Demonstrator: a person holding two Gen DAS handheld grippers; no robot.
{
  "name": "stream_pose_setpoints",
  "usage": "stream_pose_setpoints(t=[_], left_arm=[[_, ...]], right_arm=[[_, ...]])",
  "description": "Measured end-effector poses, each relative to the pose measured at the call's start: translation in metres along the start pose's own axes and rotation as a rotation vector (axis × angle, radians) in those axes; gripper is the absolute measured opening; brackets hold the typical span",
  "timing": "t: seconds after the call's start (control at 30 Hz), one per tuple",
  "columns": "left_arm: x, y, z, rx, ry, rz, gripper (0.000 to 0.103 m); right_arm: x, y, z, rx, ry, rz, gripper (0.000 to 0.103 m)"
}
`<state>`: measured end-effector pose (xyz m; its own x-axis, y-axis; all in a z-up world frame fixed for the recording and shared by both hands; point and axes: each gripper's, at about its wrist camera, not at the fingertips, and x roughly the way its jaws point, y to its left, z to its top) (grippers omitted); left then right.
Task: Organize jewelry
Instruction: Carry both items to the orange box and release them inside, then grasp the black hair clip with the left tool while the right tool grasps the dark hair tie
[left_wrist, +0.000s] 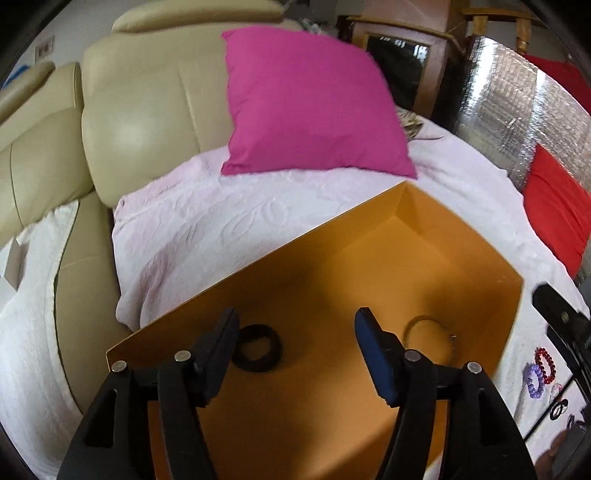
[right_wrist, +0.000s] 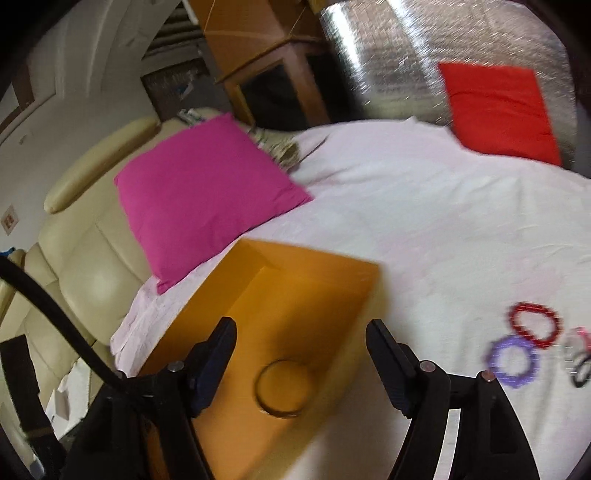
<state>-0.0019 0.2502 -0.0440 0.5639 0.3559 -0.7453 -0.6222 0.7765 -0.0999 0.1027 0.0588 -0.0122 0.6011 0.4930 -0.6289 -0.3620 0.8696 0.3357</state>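
An open orange box (left_wrist: 443, 258) (right_wrist: 325, 280) lies on a pale pink blanket. Inside it lie a black ring-shaped band (left_wrist: 257, 348) and a thin metal bangle (left_wrist: 430, 332) (right_wrist: 282, 387). My left gripper (left_wrist: 295, 325) is open and empty, above the box over the black band. My right gripper (right_wrist: 301, 332) is open and empty, above the box over the bangle. On the blanket right of the box lie a red bead bracelet (right_wrist: 535, 325) (left_wrist: 546, 365), a purple bead bracelet (right_wrist: 511, 363) (left_wrist: 533, 382) and a black-and-clear piece (right_wrist: 580, 354), blurred.
A magenta cushion (left_wrist: 310, 110) (right_wrist: 203, 199) leans behind the box against a cream leather sofa (left_wrist: 140, 122). A red cushion (right_wrist: 498, 110) (left_wrist: 554, 214) lies at the back right before a silver foil panel (left_wrist: 517, 103). The pink blanket (right_wrist: 424, 221) spreads wide to the right.
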Motion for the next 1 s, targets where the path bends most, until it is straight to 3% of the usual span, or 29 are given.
stream_pose_setpoints(t=[0.23,0.33,0.6,0.77,1.0], left_arm=[[-0.052,-0.067,-0.015,0.172,-0.264,-0.003,0.081],[-0.067,-0.099,-0.027,0.265,-0.328,-0.033,0.086],[-0.061,-0.151,-0.05,0.366,-0.264,-0.117,0.086],[-0.055,-0.176,-0.065,0.406,-0.223,-0.173,0.086],[-0.054,-0.218,-0.086,0.481,-0.167,-0.288,0.086]], right_arm=[[-0.066,-0.068,-0.014,0.059,-0.055,-0.105,0.076],[-0.095,-0.1,-0.021,0.092,-0.069,-0.152,0.076],[-0.173,-0.213,-0.053,0.259,-0.137,-0.279,0.076],[-0.191,-0.27,-0.07,0.401,-0.177,-0.262,0.076],[-0.197,-0.307,-0.074,0.449,-0.154,-0.245,0.076]])
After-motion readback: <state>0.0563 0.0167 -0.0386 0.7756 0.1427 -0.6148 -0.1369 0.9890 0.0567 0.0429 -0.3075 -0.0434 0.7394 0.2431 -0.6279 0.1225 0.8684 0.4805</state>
